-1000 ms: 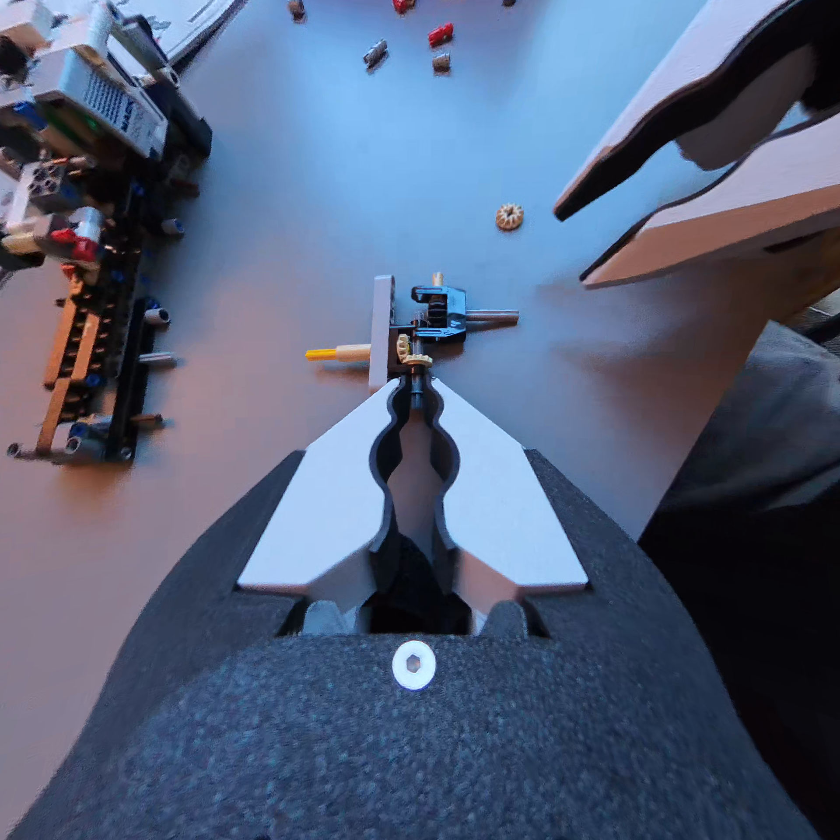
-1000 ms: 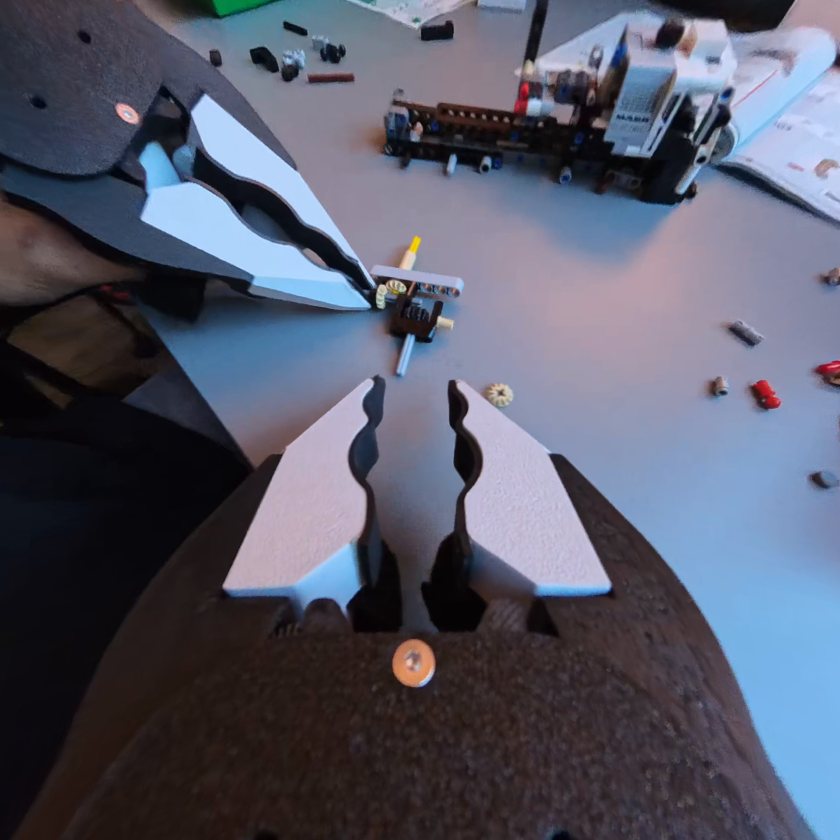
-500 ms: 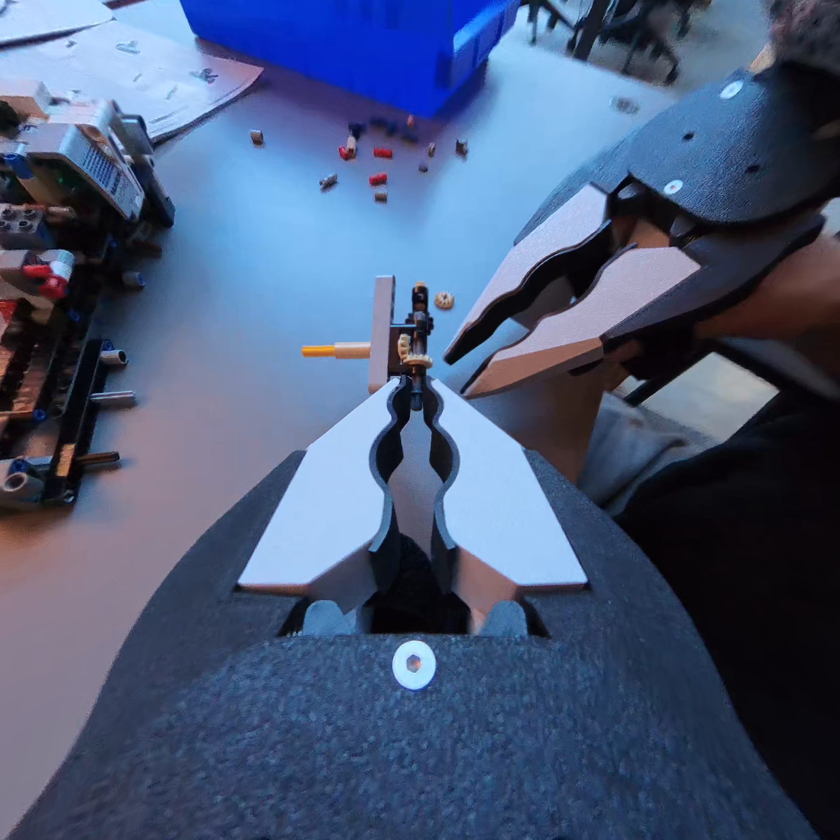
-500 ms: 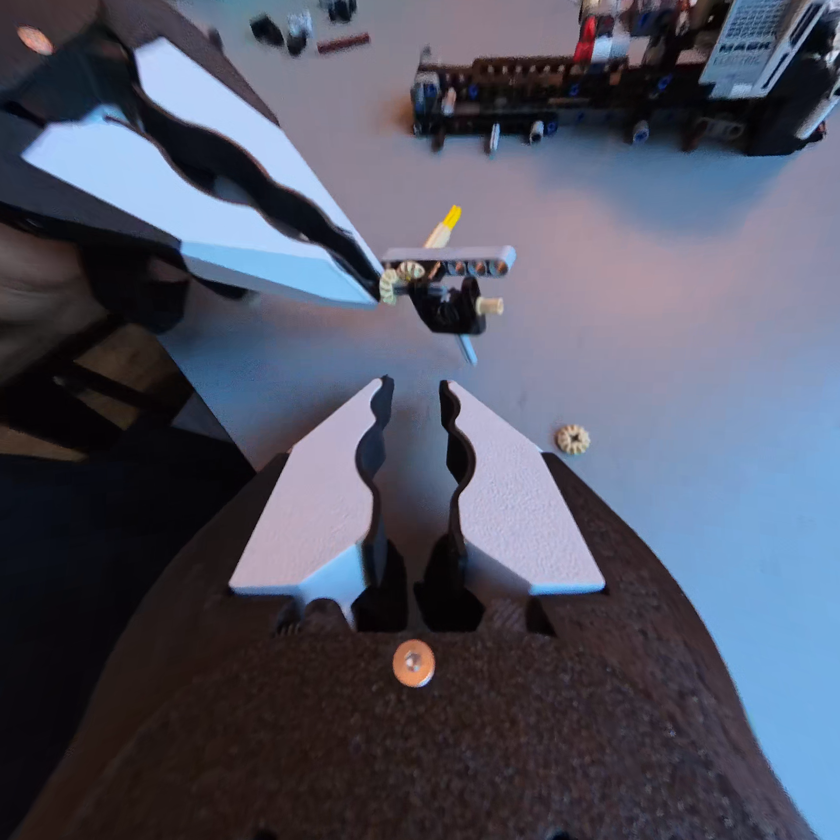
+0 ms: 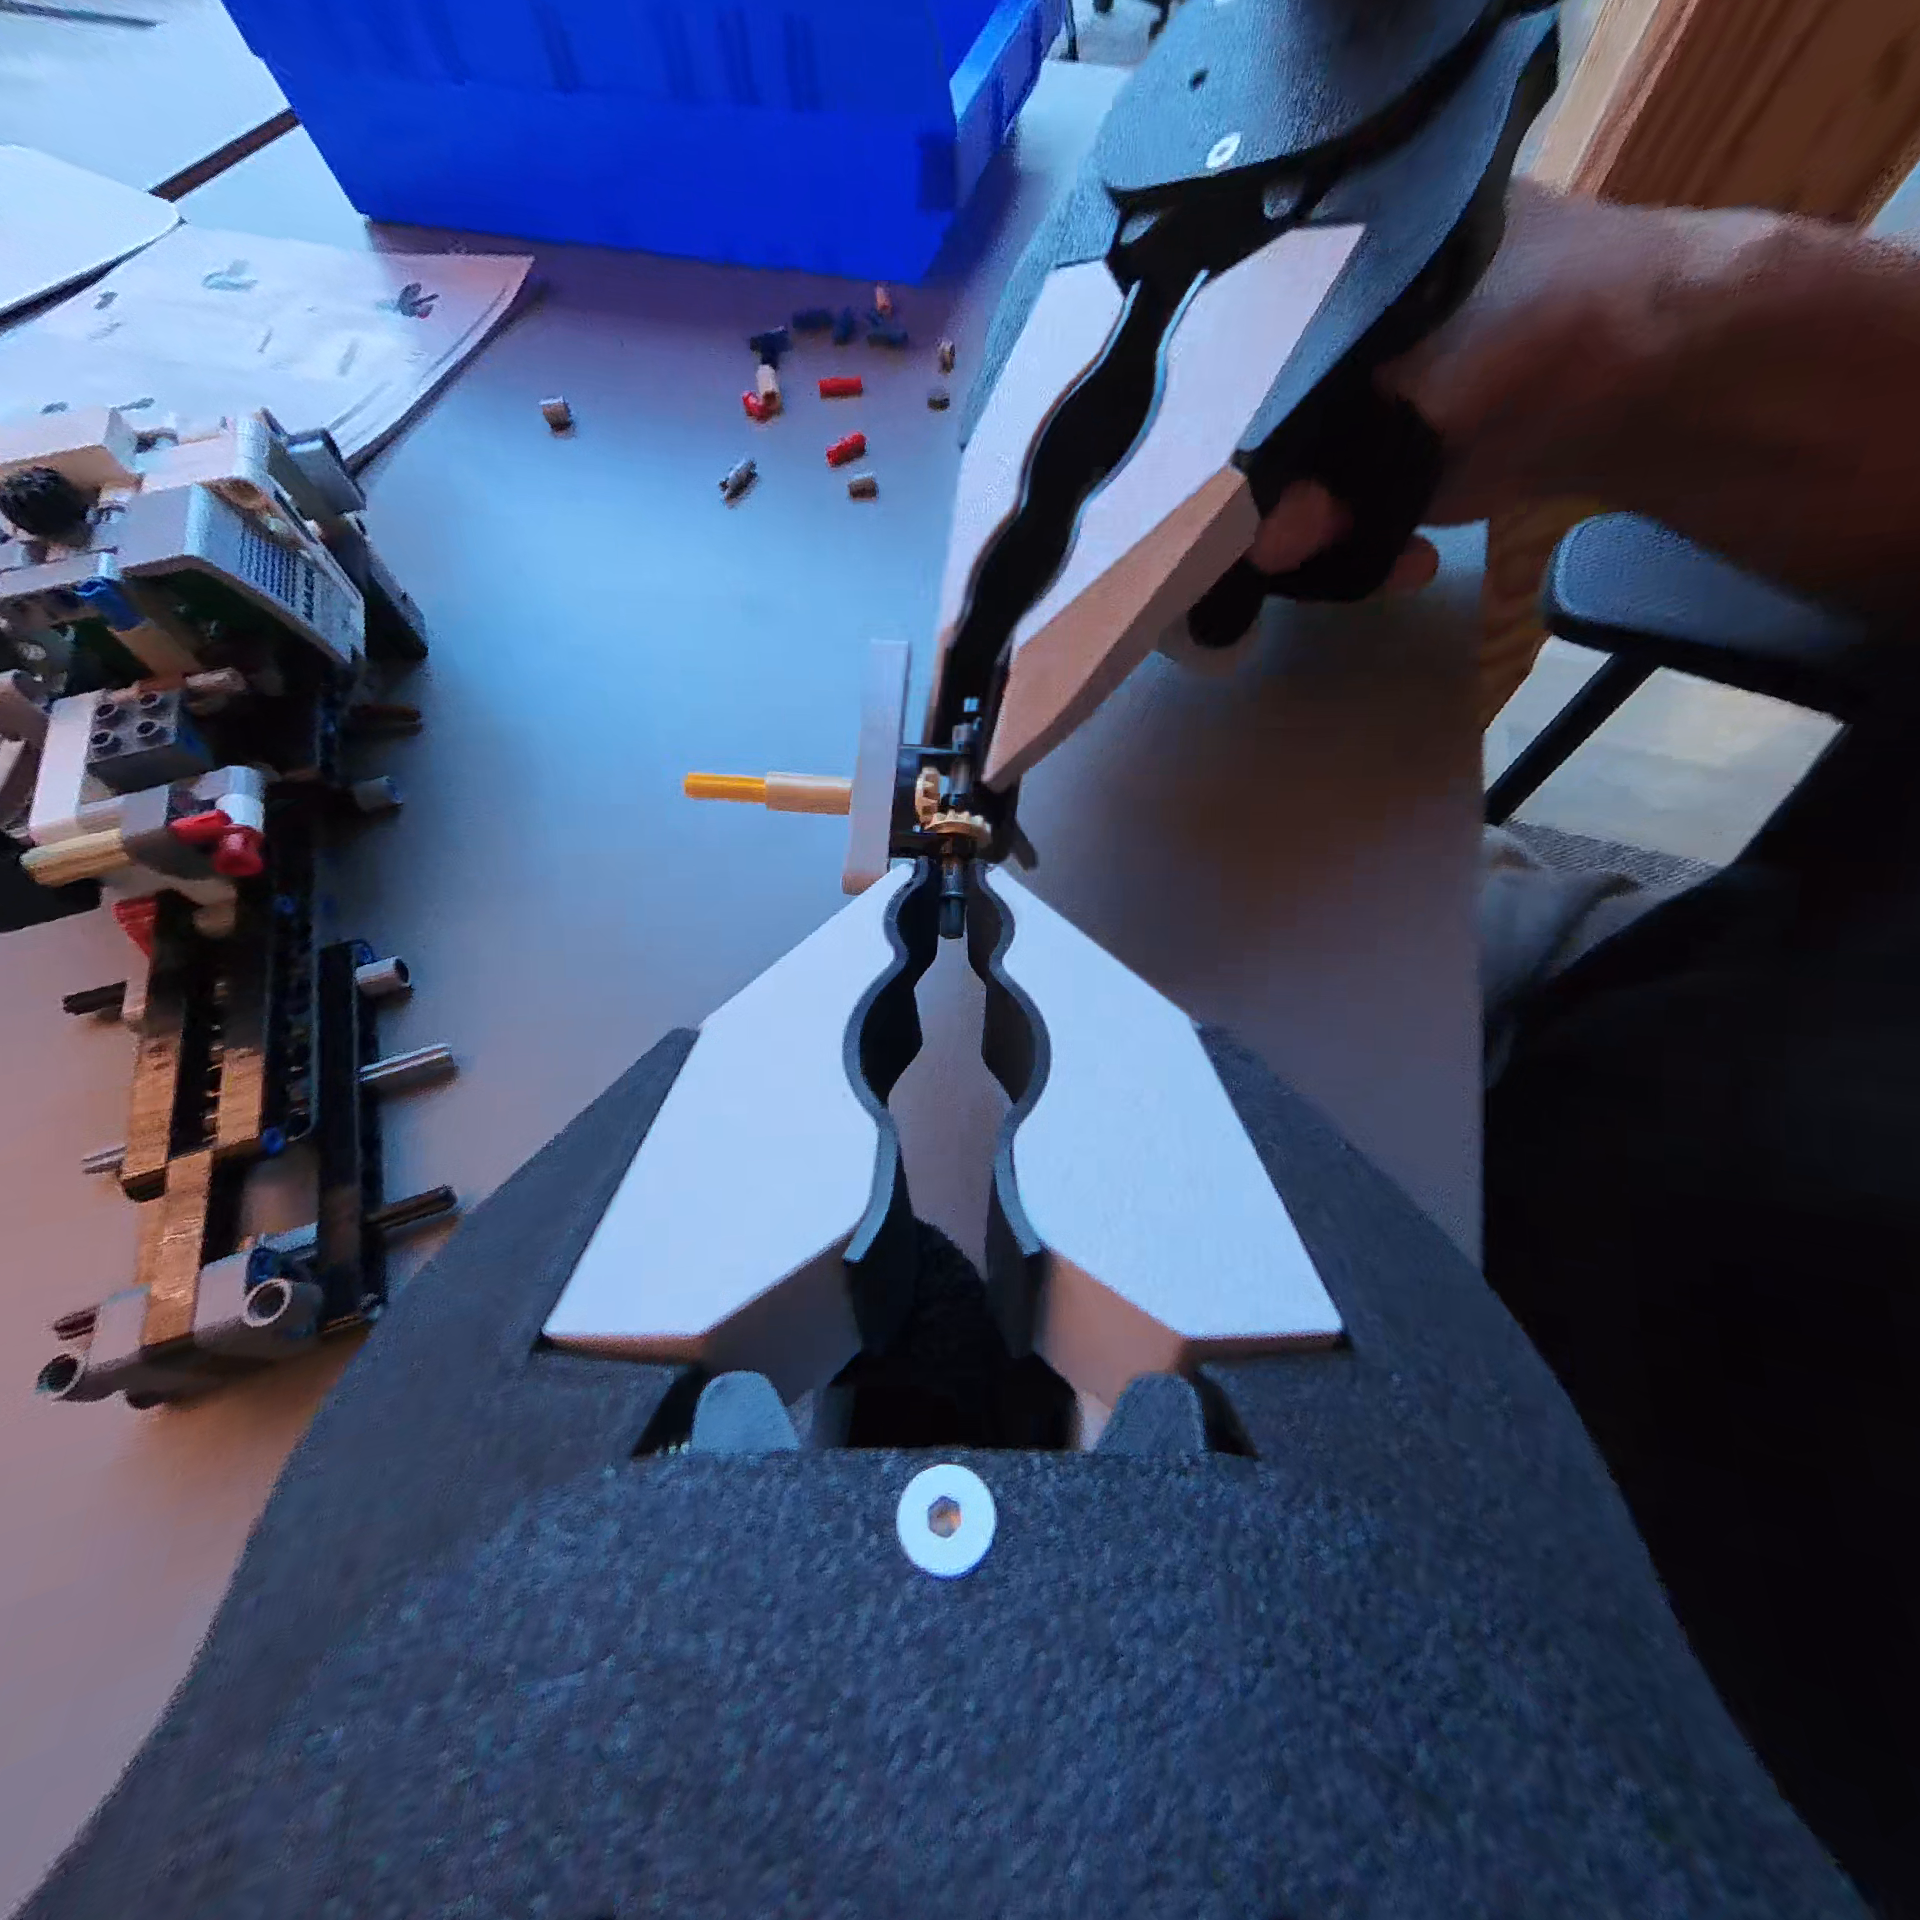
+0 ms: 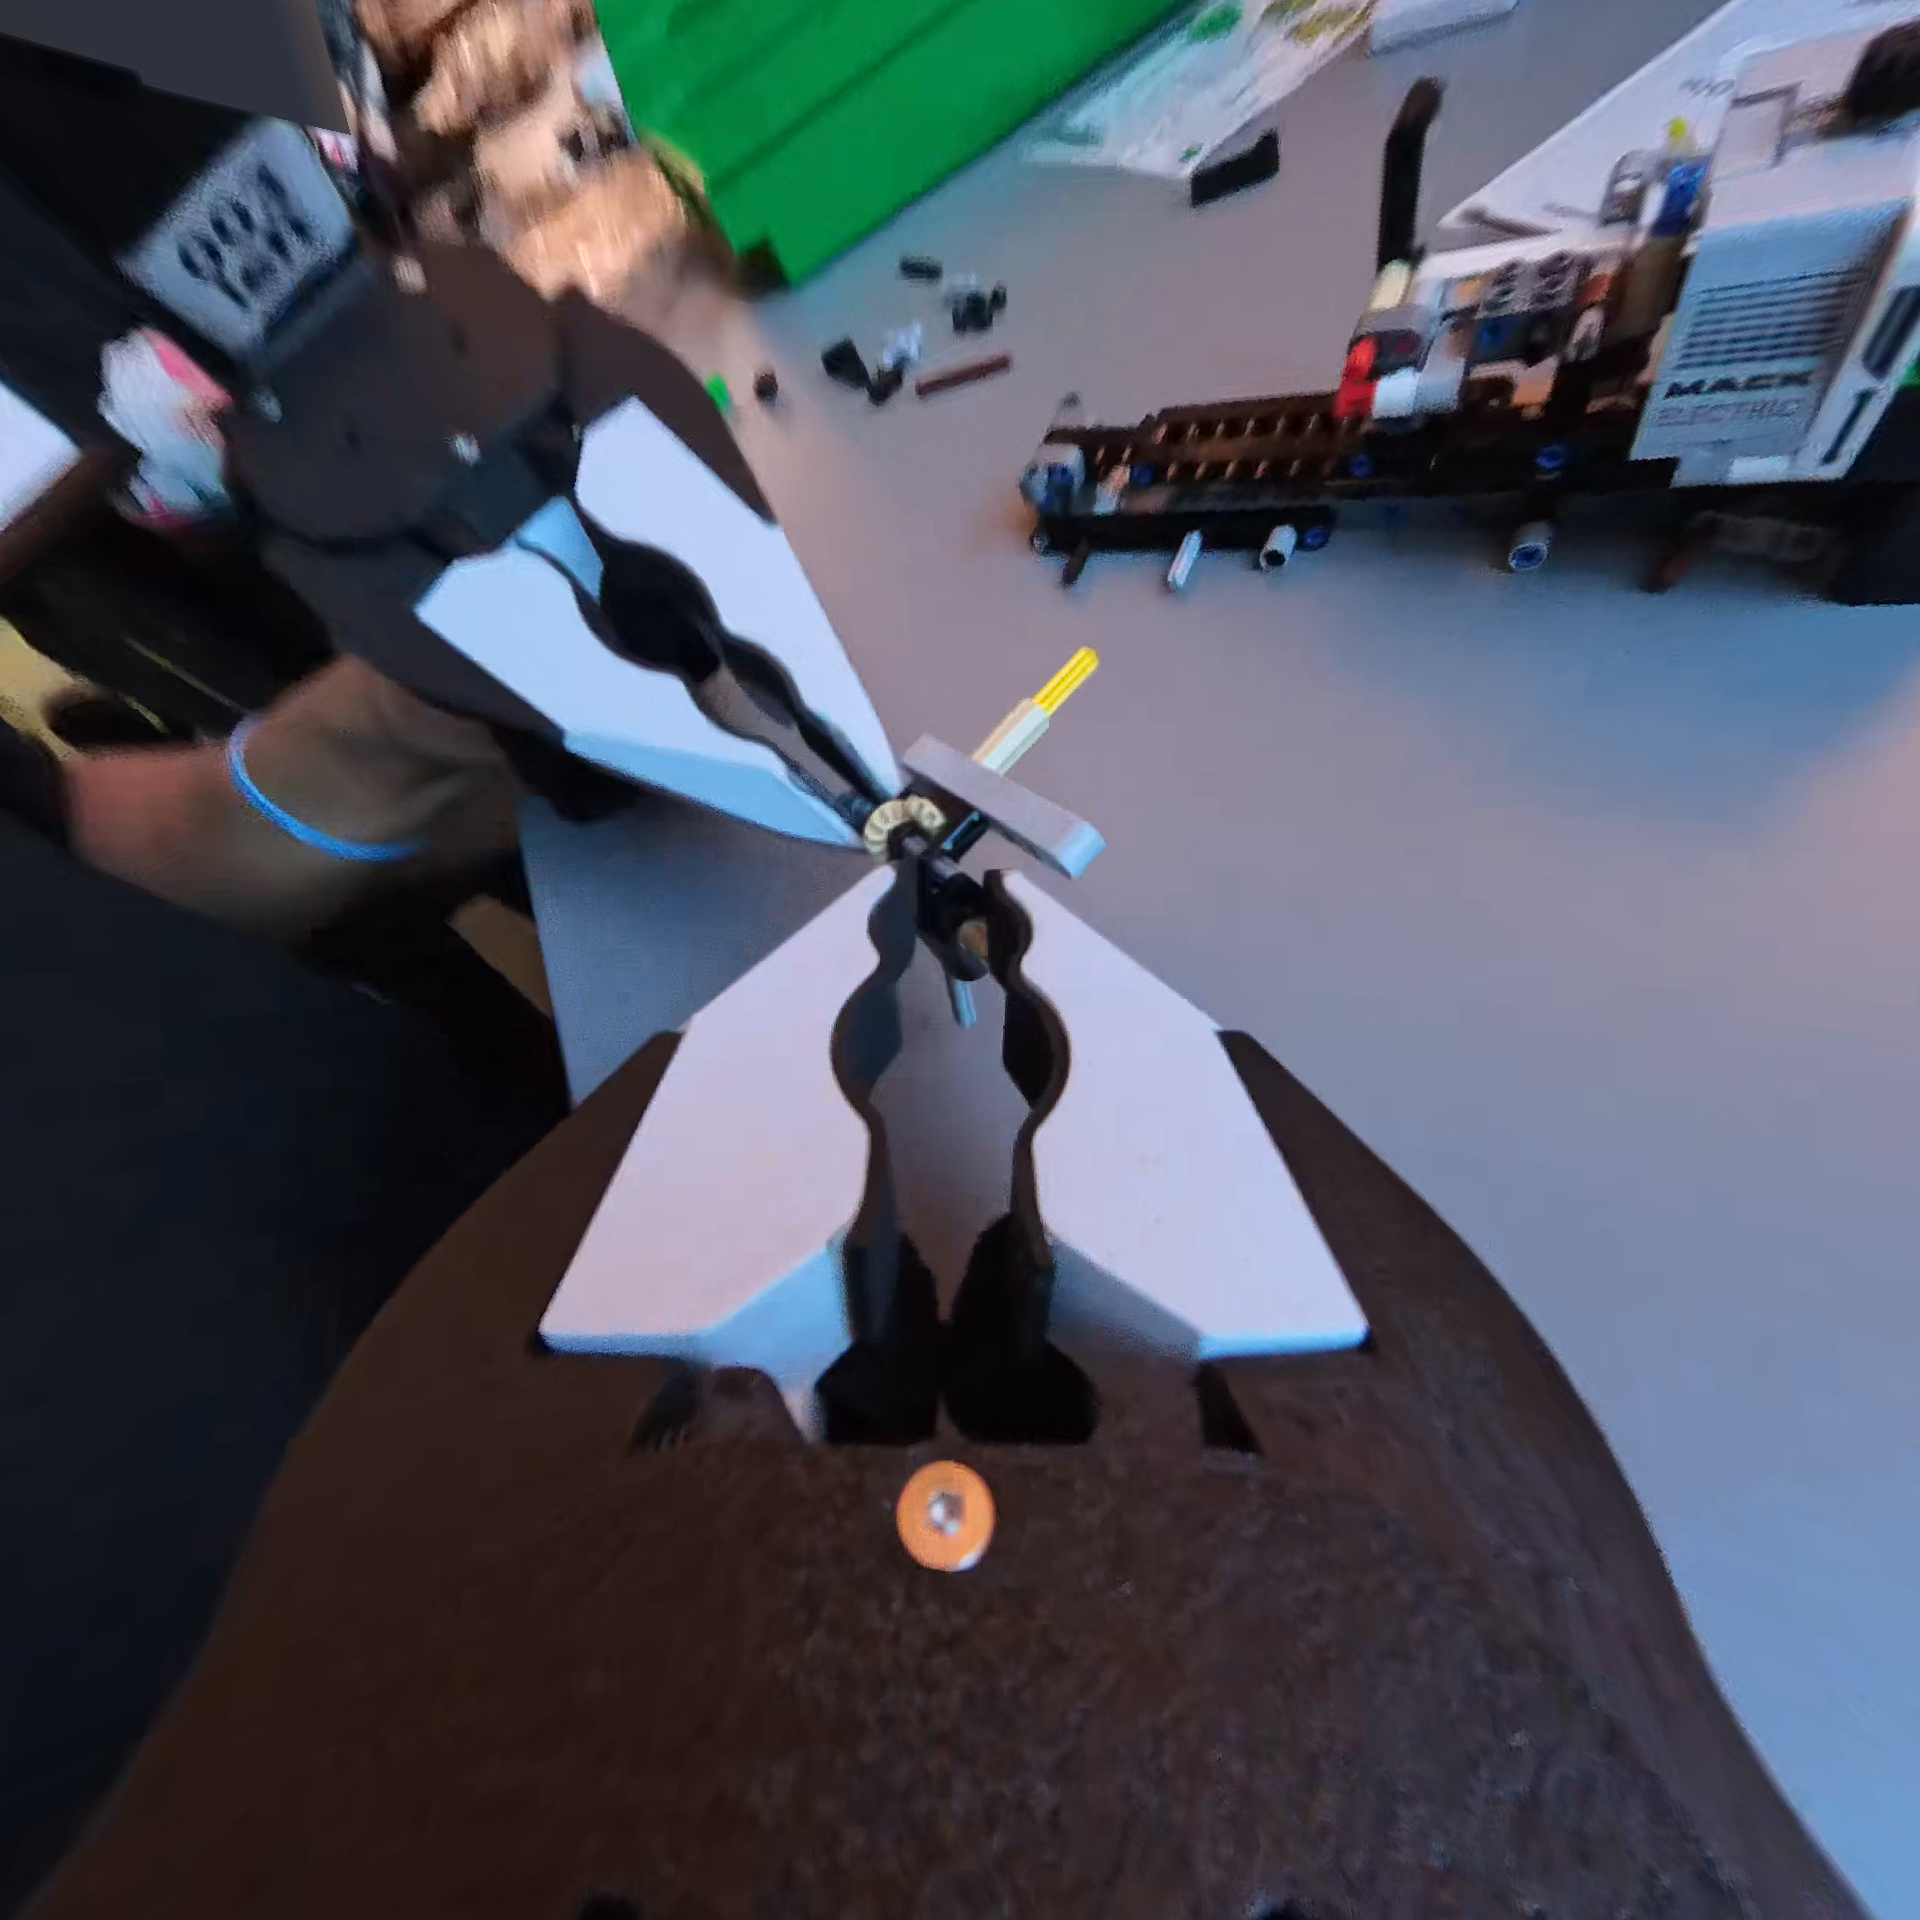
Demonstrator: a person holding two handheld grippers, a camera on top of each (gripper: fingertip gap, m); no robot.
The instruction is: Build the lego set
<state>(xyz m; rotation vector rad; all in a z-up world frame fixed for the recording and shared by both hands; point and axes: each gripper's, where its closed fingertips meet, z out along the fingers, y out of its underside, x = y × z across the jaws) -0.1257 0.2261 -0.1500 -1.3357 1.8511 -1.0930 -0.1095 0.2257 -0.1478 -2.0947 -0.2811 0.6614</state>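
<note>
A small lego assembly (image 5: 878,769) has a grey beam, a yellow axle (image 5: 727,784), a tan gear (image 5: 951,821) and a black connector. It hangs in the air above the grey table (image 5: 623,623). My left gripper (image 5: 951,894) is shut on the assembly's black axle end, just below the gear. My right gripper (image 6: 951,894) comes in from the other side, and its jaws stand narrowed around the black connector (image 6: 951,925). In the right wrist view the left gripper (image 6: 873,805) reaches in from the upper left to the gear (image 6: 899,826). The grey beam (image 6: 1003,805) is edge-on there.
A partly built truck model (image 5: 208,831) lies at the left, also in the right wrist view (image 6: 1455,416). A blue bin (image 5: 623,104) and loose pieces (image 5: 821,416) sit at the back. A green bin (image 6: 883,125), booklets (image 5: 260,322) and a chair (image 5: 1662,623) are around. Less than 4 cm separates the two grippers' tips.
My left gripper lifted the assembly off the table and turned it. My right gripper moved in from open and apart and closed its jaws around the black connector.
</note>
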